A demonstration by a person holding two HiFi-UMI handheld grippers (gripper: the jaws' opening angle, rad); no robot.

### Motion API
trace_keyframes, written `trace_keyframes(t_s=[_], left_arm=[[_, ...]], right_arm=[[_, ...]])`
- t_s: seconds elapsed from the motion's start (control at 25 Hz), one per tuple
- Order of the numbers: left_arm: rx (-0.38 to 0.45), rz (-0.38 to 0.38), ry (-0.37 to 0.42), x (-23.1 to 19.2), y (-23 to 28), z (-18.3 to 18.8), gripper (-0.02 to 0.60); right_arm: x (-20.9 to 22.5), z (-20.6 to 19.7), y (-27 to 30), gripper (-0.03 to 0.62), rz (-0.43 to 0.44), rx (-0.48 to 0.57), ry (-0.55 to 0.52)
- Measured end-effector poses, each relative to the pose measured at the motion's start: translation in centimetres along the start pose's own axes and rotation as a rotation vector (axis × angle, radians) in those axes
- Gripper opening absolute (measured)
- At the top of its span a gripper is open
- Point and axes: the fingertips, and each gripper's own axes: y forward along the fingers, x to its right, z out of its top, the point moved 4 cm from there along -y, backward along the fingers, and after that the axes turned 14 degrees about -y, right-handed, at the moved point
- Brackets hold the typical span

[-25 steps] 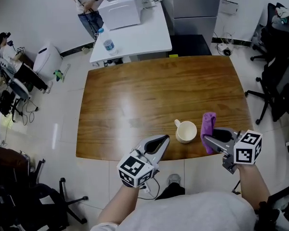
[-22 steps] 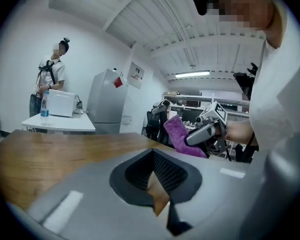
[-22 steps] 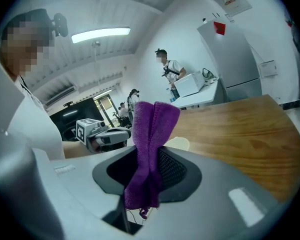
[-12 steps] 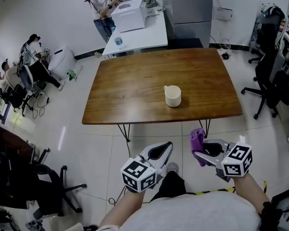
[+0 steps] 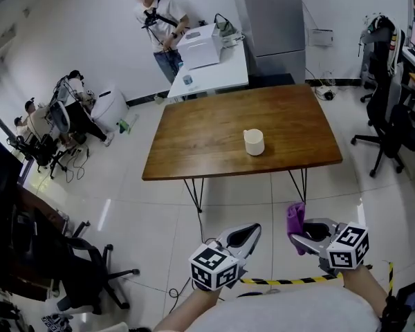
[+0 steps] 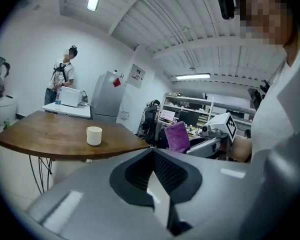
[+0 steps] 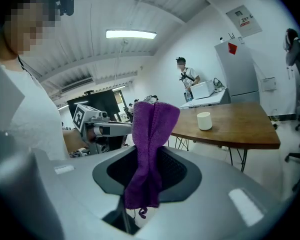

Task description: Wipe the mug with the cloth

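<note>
White floor tiles (image 5: 138,206) lie under us, and the wooden table (image 5: 194,140) stands well ahead of both grippers. We see the cream mug (image 5: 254,142) upright on it, right of the middle and nearer the front edge, with nothing touching it. Our right gripper (image 5: 294,239) hangs low over the floor, well apart from the table. Its jaws are clamped on the purple cloth (image 5: 295,218), which sticks out past them in a folded strip, a short end trailing behind. Our left gripper (image 5: 252,229) is beside it, jaws pressed together with nothing between them. Beyond the wooden table a person (image 5: 160,26) stands at a white table (image 5: 218,75). The tall grey unit (image 5: 270,19) next to it may be a fridge.
</note>
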Motion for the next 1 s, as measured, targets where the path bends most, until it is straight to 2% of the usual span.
trace_keyframes(t_s=[0.2,0.52,1.0], left_arm=[[-0.027,-0.021,0.012,1.8,-1.0,-0.6,0.000],[-0.062,-0.026,0.019,1.4,-3.5,-1.8,0.000],[-0.047,0.000,0.007,0.6,-5.4,-2.5,0.000]], right_arm=[[-2.0,-0.5,-1.3,0.121,-0.037,-0.014,0.070],[-5.2,0.1,0.8,0.121,-0.006,-0.021,0.049],[-5.9,1.0,1.7,0.121,0.008,-0.028,0.048]])
